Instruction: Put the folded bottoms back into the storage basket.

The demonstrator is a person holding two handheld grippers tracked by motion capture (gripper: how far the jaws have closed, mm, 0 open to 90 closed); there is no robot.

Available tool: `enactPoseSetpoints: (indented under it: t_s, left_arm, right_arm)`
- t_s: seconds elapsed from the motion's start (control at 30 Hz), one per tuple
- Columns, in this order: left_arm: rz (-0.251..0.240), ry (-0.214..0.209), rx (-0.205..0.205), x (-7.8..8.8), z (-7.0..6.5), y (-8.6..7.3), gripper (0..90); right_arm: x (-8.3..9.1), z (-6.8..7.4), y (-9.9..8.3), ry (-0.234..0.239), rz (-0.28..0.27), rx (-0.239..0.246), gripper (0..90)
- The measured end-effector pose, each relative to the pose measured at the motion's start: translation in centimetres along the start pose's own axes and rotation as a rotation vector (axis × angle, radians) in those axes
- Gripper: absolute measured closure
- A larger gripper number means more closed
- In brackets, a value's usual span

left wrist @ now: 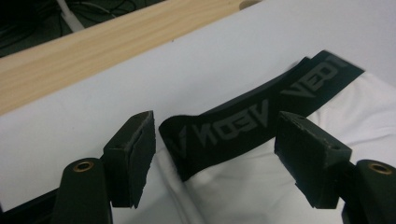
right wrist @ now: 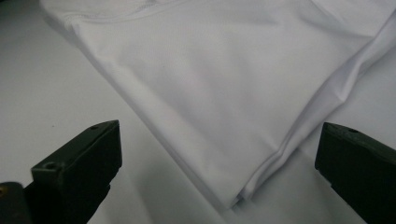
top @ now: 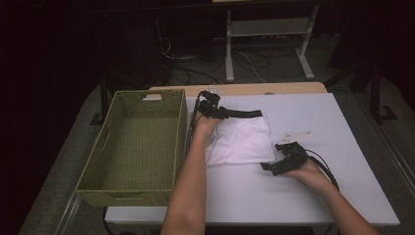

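A folded white garment (top: pixel 240 139) with a black lettered waistband (top: pixel 244 113) lies on the white table (top: pixel 303 191). My left gripper (top: pixel 215 108) sits at the waistband's left end, open. In the left gripper view its jaws stand wide on either side of the waistband (left wrist: pixel 261 116), with white cloth (left wrist: pixel 243 186) below. My right gripper (top: pixel 269 166) rests on the table at the garment's near right corner, open. In the right gripper view its jaws stand far apart, and the folded corner of the garment (right wrist: pixel 224 93) lies between them.
An empty olive woven basket (top: pixel 95 161) stands left of the garment on the table. A small white paper tag (top: pixel 297 133) lies right of the garment. A wooden strip (top: pixel 244 89) runs along the table's far edge. Cables and a stand's legs are on the floor beyond.
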State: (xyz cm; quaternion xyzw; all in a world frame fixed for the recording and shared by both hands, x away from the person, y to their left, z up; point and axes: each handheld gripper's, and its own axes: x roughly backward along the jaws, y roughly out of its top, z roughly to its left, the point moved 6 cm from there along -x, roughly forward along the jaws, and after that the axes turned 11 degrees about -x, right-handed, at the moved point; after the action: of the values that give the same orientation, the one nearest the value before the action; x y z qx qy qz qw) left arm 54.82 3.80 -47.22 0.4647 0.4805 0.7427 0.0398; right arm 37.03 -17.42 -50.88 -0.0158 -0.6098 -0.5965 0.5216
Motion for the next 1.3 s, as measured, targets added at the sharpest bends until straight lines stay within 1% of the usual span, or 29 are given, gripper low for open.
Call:
enactPoseSetpoints:
  t_s: [0.1,0.17,0.23,0.37,0.47,0.6,0.77,0.8,0.97,1.1,1.3]
  left_arm:
    - [0.023,0.005,0.007,-0.4,0.1,-0.4,26.7]
    - [0.028,0.003,0.011,-0.6,0.2,-0.6,25.5]
    - [0.037,0.014,0.012,-0.8,0.3,-0.9,24.4]
    - [0.048,0.009,0.028,-1.1,0.5,-1.3,22.3]
    - [0.059,0.007,0.028,-1.3,0.5,-1.5,21.1]
    - [0.068,-0.004,0.028,-1.5,0.4,-1.7,20.9]
    - [0.079,-0.005,0.032,-1.8,0.4,-2.0,19.6]
    - [0.078,-0.012,0.036,-1.8,0.4,-2.0,19.5]
    - [0.076,-0.015,0.043,-1.9,0.5,-2.1,18.7]
    - [0.069,-0.032,0.037,-1.9,0.4,-2.1,24.6]
    - [0.07,-0.068,0.021,-1.7,-0.1,-1.9,40.5]
  right_arm:
    - [0.0,0.0,0.0,0.001,0.0,0.001,0.3]
    - [0.0,0.0,0.0,0.002,0.0,0.0,0.4]
    - [0.0,0.0,0.0,0.002,0.0,0.001,0.4]
    - [0.0,0.0,0.0,0.003,0.0,0.001,0.4]
    - [0.0,0.0,0.0,0.003,0.001,0.002,0.4]
    - [0.0,0.0,0.0,0.003,0.002,0.003,0.4]
    - [0.0,0.0,0.0,0.002,0.002,0.003,0.4]
    - [0.0,0.0,0.0,0.002,0.002,0.003,0.4]
    - [0.0,0.0,0.0,0.002,0.003,0.003,0.4]
    - [0.0,0.0,0.0,0.001,0.002,0.002,0.4]
    - [-0.1,0.0,0.0,0.0,0.004,0.004,0.4]
